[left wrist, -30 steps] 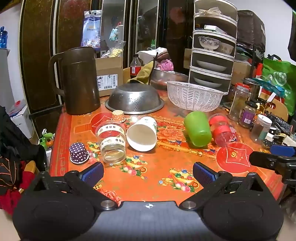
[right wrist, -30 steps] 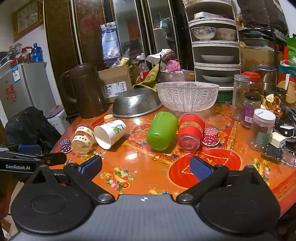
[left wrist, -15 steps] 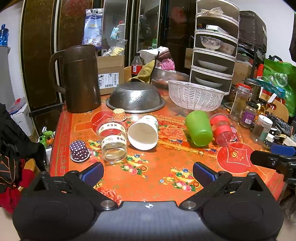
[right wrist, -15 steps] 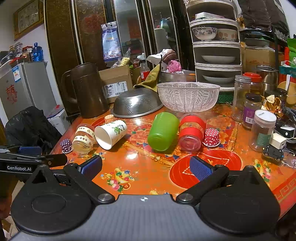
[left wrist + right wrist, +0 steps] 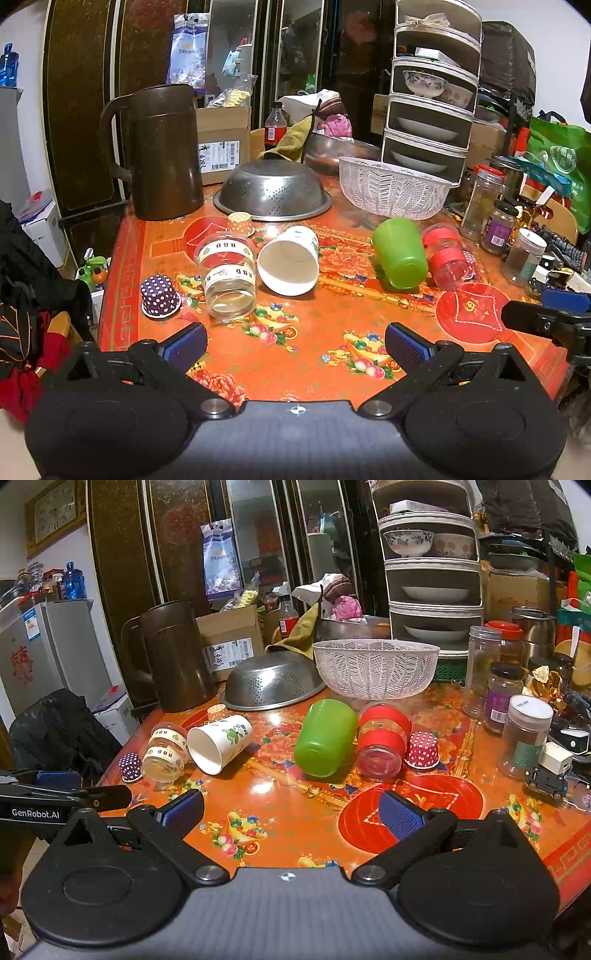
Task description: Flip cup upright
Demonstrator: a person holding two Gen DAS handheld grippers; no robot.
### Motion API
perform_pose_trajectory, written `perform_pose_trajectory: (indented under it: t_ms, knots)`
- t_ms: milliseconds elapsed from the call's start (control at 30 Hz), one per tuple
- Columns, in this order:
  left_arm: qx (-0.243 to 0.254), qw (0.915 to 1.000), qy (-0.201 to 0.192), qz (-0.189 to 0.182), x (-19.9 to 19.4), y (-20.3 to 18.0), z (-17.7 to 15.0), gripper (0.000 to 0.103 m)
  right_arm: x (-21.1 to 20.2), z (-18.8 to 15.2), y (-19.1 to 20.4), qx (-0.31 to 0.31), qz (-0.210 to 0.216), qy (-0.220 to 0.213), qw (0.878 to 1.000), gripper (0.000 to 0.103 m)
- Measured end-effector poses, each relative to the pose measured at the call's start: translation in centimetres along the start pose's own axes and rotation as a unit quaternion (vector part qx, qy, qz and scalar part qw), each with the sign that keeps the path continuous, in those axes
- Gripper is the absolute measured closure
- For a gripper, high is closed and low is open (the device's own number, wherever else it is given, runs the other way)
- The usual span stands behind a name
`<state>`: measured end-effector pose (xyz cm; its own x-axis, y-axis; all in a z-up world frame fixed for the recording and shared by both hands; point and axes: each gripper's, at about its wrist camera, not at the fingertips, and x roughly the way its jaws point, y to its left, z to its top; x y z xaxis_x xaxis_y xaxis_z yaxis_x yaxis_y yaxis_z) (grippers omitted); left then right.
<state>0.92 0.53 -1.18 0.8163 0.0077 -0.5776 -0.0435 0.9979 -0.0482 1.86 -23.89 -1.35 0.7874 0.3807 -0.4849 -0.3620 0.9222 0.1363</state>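
A white paper cup (image 5: 290, 260) (image 5: 220, 743) lies on its side on the orange table, mouth toward me. A green plastic cup (image 5: 400, 252) (image 5: 325, 737) lies on its side to its right, base toward me. Two clear HBD cups (image 5: 229, 273) (image 5: 164, 751) lie left of the paper cup. A red-banded clear cup (image 5: 445, 256) (image 5: 382, 740) lies beside the green one. My left gripper (image 5: 295, 341) is open and empty over the near table edge. My right gripper (image 5: 291, 810) is open and empty, also short of the cups.
A brown jug (image 5: 162, 151), an upturned steel colander (image 5: 273, 190) and a white basket (image 5: 393, 190) stand behind the cups. Jars (image 5: 498, 227) crowd the right side. Small dotted paper cups (image 5: 159, 296) (image 5: 422, 749) sit upside down. A tiered dish rack (image 5: 432, 92) stands at the back.
Both grippers have shifted slightly toward the table; the view has risen a little. Nothing on the table has moved.
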Motion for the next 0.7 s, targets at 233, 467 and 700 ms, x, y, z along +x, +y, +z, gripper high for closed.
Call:
perform_pose_trajectory:
  t_ms: [233,467,700]
  knots:
    - [-0.001,1.0000,0.004,0.002,0.16,-0.01,-0.06,0.000,0.10,0.00,-0.12,0.003,0.000,0.002,1.000,0.001]
    - [-0.002,1.0000,0.005,0.002,0.18,-0.01,-0.12,0.000,0.11,-0.04,-0.18,0.004,0.000,0.002,1.000,0.001]
    - [-0.003,1.0000,0.005,0.001,0.19,0.01,-0.11,0.000,0.08,0.03,-0.14,0.004,0.000,0.002,1.000,0.001]
